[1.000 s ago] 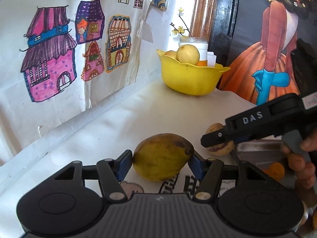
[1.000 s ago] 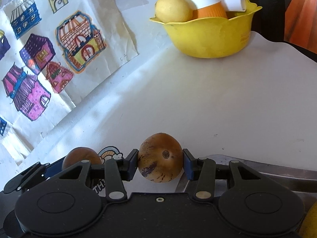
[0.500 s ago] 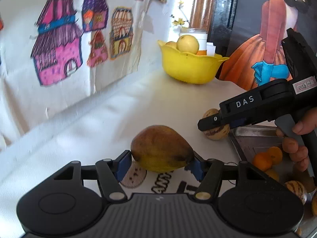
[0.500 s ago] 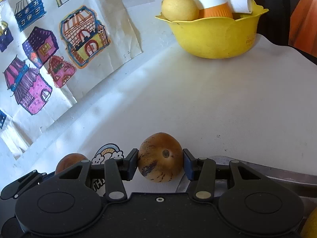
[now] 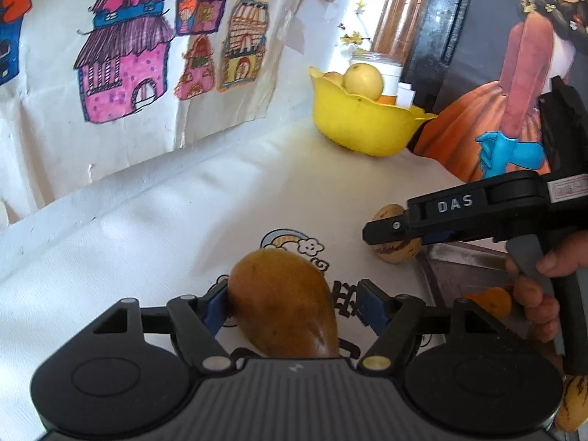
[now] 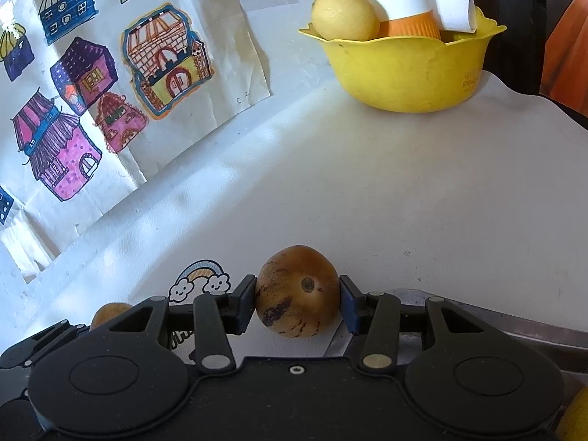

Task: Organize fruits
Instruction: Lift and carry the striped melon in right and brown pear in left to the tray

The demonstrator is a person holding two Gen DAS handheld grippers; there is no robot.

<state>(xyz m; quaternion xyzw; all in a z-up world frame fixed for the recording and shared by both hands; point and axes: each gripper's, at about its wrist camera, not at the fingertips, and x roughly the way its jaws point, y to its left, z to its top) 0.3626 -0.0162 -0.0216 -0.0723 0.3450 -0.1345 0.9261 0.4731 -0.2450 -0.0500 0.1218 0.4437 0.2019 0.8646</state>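
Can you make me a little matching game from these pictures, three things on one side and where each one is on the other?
Things:
1. mango
2. round speckled fruit
3. pale yellow fruit

Places:
a. in the yellow bowl
b. pressed between the right tongs
c. between the opening left tongs, far pad off it

Pairs: 1-c, 2-b, 3-a

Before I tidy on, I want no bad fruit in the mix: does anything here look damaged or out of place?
The yellow bowl holds a white and orange container and a roll of paper beside the yellow fruit, which looks odd among fruit. The mango has a dark patch near one end, and the round fruit has purple streaks.
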